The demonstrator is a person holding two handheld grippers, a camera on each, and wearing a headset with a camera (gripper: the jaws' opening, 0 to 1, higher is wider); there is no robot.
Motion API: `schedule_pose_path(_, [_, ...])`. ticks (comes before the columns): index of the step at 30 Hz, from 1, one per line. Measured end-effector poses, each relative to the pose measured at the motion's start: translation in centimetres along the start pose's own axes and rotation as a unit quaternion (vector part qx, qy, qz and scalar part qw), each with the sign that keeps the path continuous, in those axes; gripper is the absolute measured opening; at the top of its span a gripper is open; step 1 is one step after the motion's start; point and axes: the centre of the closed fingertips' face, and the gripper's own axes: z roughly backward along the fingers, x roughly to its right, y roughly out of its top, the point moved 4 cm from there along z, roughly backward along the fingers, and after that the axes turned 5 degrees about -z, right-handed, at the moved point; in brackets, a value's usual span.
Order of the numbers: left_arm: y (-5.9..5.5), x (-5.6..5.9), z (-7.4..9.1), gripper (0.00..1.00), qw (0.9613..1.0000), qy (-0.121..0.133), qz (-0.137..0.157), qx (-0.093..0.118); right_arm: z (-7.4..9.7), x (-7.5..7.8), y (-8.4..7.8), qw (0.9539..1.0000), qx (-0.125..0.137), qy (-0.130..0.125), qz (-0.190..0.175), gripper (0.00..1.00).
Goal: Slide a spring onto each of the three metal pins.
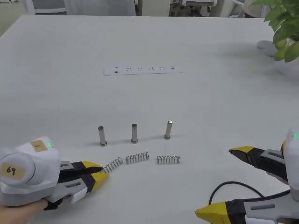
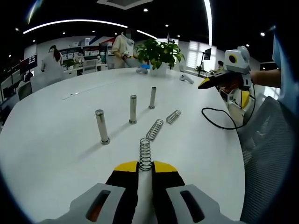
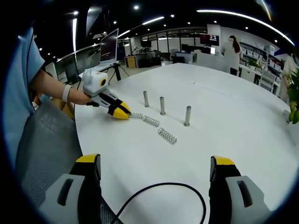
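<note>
White tabletop (image 1: 196, 93) under office lighting carries all the work. Nearest to us, the left gripper (image 1: 100, 171) has its jaws pinched on the near end of the first spring (image 1: 112, 164), which lies flat on the table and points toward the pins. The right gripper (image 1: 214, 182) hangs over the near right of the table with its jaws wide apart and nothing between them, and a black cable (image 1: 233, 188) loops beside it. Just beyond lie the second spring (image 1: 137, 157) and the third spring (image 1: 168, 159), in a loose row, each apart from its neighbour. Behind the row stand three metal pins, upright and bare: the left pin (image 1: 102, 136), the middle pin (image 1: 134, 133) and the right pin (image 1: 168, 129). Farther off we see a power strip (image 1: 142, 70) and, at far right, a plant (image 1: 285, 28). We judge each spring to be light, slick and easily bent or squashed. A gentle hold across the coils near one end should keep the bore open and leave the free end aimable over a pin top. A hard squeeze may deform the spring or shoot it out.
</note>
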Motion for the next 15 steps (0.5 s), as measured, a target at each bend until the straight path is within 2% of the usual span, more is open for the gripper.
schedule_pose_path(2, [0.11, 0.0, 0.09, 0.02, 1.0, 0.0, 0.007, 0.002, -0.03, -0.02, 0.04, 1.0, 0.0, 0.001, 0.0, 0.96])
schedule_pose_path(15, [0.92, -0.09, 0.67, 0.02, 0.9999, 0.005, 0.002, 0.016, -0.24, -0.22, 0.06, 1.0, 0.0, 0.004, 0.001, 0.96])
